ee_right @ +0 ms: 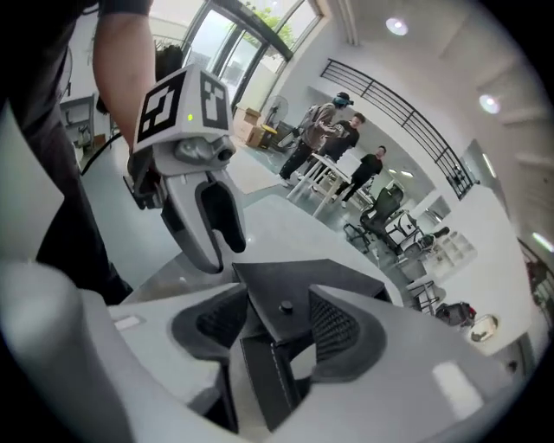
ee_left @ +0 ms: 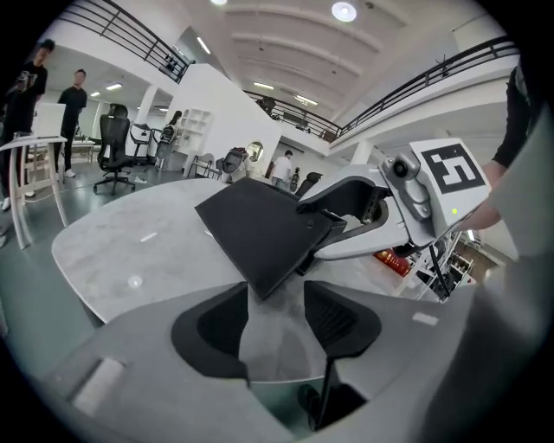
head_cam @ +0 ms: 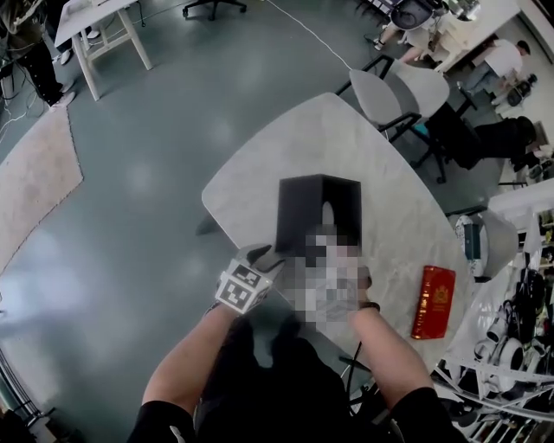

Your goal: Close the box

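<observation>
A black box point(head_cam: 318, 210) stands on the pale marble table point(head_cam: 286, 147), with its lid flap tilted over the top. My left gripper point(head_cam: 264, 257) is at the box's near left corner. In the left gripper view its jaws point(ee_left: 277, 313) stand open, and the box's corner point(ee_left: 260, 234) just reaches in between their tips. My right gripper point(ee_right: 277, 322) is open around a flap corner that carries a small snap stud point(ee_right: 281, 305). In the head view a mosaic patch hides it. The left gripper view shows the right gripper point(ee_left: 322, 229) at the flap's far edge.
A red book-like box point(head_cam: 433, 301) lies on the table to the right. Grey chairs point(head_cam: 407, 91) stand beyond the table's far edge, a white table point(head_cam: 95, 26) stands at the far left, and cluttered shelving point(head_cam: 511, 337) is on the right. People stand in the background.
</observation>
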